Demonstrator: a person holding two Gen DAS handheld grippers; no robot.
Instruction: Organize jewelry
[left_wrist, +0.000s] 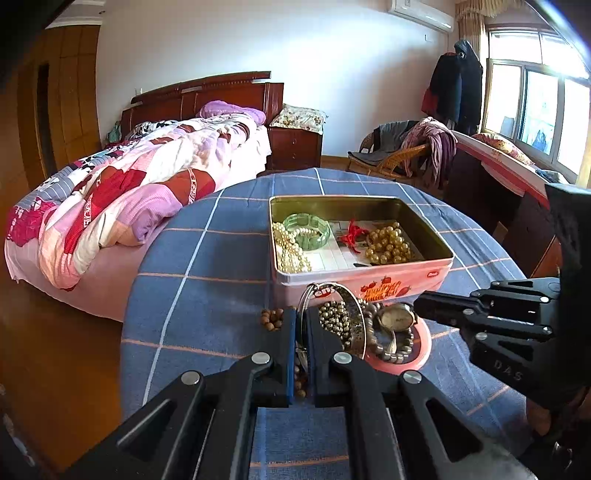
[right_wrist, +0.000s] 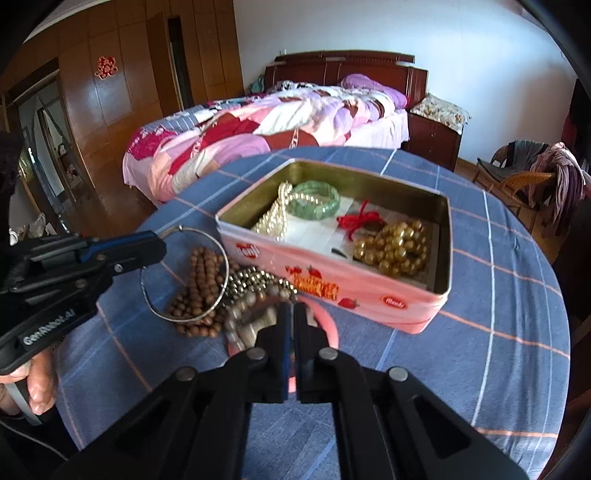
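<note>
An open pink tin (left_wrist: 369, 284) (right_wrist: 332, 280) holds a green bangle (right_wrist: 314, 201), pearls (right_wrist: 275, 218), gold beads (right_wrist: 391, 251) and a red cord (right_wrist: 356, 219). In front of it lies a pile: wooden beads (right_wrist: 201, 291), metal beads (left_wrist: 334, 317), a grey bead bracelet (left_wrist: 373, 343) and a watch (left_wrist: 397, 317) on a pink lid (left_wrist: 421, 347). My left gripper (left_wrist: 303, 314) (right_wrist: 160, 243) is shut on a thin silver bangle (right_wrist: 226, 269), held over the pile. My right gripper (right_wrist: 293, 304) (left_wrist: 419, 306) is shut with its tips against the watch's edge. Whether it pinches anything is hidden.
The round table wears a blue checked cloth (left_wrist: 207, 258). Its edge curves close behind the tin. A bed (left_wrist: 129, 192) stands beyond on the left, a wicker chair with clothes (left_wrist: 406, 155) on the right. A hand (right_wrist: 37, 384) holds the left gripper's handle.
</note>
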